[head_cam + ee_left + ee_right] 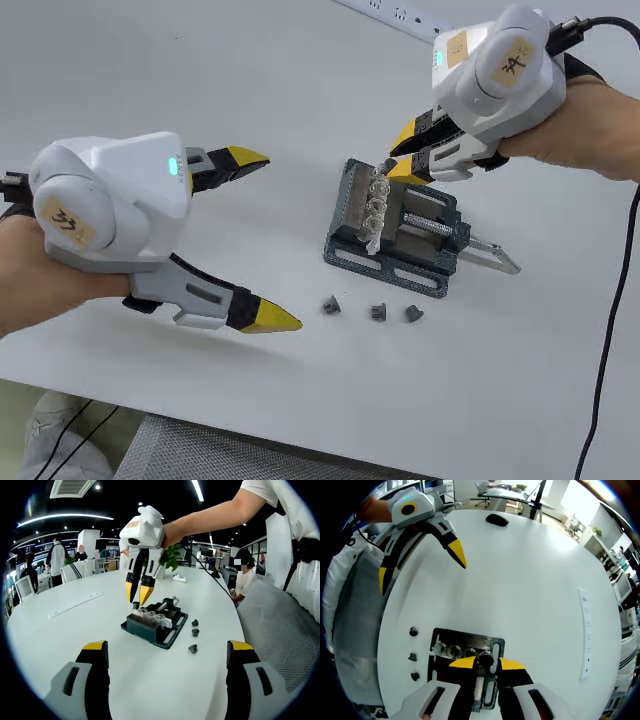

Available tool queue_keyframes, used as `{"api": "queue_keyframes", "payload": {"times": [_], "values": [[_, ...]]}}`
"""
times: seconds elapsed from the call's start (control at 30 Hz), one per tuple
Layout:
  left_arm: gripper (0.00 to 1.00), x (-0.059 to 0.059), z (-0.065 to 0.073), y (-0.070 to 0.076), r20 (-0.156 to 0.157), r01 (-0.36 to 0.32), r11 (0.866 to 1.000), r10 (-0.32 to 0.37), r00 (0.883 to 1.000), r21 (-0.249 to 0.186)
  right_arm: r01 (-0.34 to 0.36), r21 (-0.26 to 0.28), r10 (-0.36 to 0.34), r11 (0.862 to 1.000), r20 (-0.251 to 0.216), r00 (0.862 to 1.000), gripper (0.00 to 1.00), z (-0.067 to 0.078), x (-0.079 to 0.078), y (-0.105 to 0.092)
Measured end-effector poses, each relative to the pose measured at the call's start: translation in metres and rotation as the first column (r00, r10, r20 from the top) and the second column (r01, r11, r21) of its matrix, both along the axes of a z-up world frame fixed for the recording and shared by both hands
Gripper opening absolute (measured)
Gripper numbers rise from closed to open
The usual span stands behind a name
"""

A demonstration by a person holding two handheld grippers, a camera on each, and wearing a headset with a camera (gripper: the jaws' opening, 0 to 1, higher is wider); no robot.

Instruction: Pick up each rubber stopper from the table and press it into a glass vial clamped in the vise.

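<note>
Jaws of my right gripper point(390, 165) pinch a rubber stopper point(485, 659) right over the vise point(400, 265). The left gripper point(284, 242) jaws are spread wide.

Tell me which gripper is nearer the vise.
Right. The right gripper is directly over the vise, its jaws pinching a rubber stopper. The left gripper hangs open over the table, well off to the vise's side.

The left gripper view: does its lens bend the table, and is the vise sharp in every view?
Left gripper view: yes, the white table curves like a dome; the vise is sharp. Right gripper view: same bending, vise sharp, glass vials glinting. Head view: straight lines, vise sharp, even light, faint shadows under the three stoppers.
</note>
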State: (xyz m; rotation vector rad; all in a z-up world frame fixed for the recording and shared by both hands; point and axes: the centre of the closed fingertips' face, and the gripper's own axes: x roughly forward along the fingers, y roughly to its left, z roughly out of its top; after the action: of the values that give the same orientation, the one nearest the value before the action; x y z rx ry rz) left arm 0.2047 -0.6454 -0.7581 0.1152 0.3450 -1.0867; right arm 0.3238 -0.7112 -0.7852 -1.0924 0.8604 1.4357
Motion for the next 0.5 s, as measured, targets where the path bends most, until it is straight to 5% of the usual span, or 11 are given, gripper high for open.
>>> {"api": "queue_keyframes", "payload": {"times": [0.5], "values": [[0.98, 0.001, 0.001, -0.002, 0.001, 0.004, 1.0, -0.004, 1.0, -0.003, 0.013, 0.043, -0.013, 0.999, -0.002, 1.0, 0.07, 0.014, -0.001, -0.001]]}}
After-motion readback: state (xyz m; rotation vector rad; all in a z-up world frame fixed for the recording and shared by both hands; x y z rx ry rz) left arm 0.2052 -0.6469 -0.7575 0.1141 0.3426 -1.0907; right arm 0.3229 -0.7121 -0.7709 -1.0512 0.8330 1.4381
